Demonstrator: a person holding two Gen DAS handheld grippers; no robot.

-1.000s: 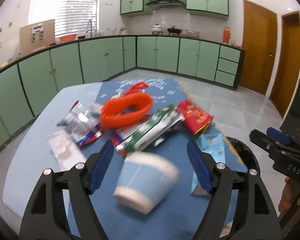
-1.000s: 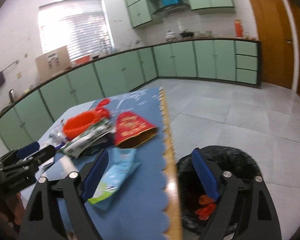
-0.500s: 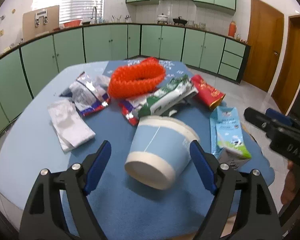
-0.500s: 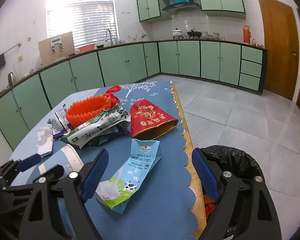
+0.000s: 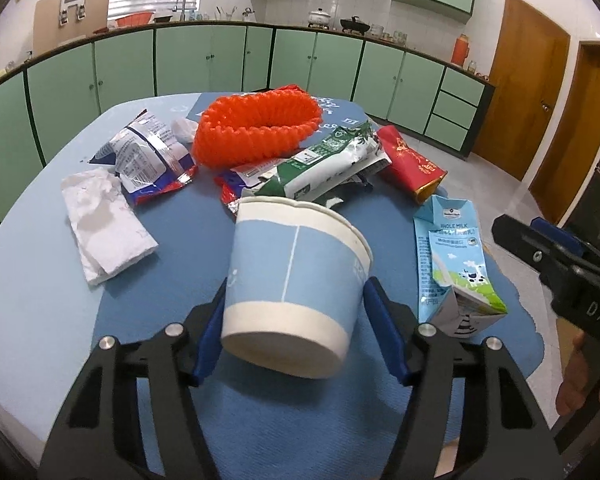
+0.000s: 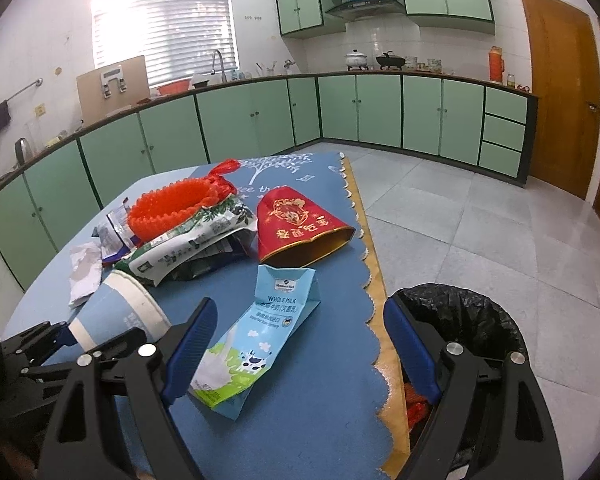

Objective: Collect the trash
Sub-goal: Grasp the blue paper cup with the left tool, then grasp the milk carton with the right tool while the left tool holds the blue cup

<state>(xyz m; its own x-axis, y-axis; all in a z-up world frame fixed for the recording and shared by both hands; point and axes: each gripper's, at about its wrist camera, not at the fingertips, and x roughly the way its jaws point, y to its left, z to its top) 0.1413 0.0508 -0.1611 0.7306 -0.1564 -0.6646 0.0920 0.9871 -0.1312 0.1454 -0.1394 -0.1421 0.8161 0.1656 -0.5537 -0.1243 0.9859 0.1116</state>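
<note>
A blue and white paper cup (image 5: 296, 280) lies on its side on the blue table mat, its base toward me, between the fingers of my left gripper (image 5: 296, 334). The blue pads touch or nearly touch its sides. The cup also shows in the right wrist view (image 6: 120, 312). My right gripper (image 6: 296, 344) is open and empty above a flattened whole milk carton (image 6: 256, 332), which also shows in the left wrist view (image 5: 452, 268). A black-lined trash bin (image 6: 460, 320) stands on the floor by the table's right edge.
Other trash lies on the table: an orange mesh net (image 5: 256, 128), a green and white bag (image 5: 328, 164), a red and gold pouch (image 6: 300, 224), a foil wrapper (image 5: 144, 156) and a crumpled white tissue (image 5: 104, 220). Green cabinets line the walls.
My left gripper has moved forward around the cup and narrowed onto its sides. My right gripper has swung left from the bin to over the milk carton.
</note>
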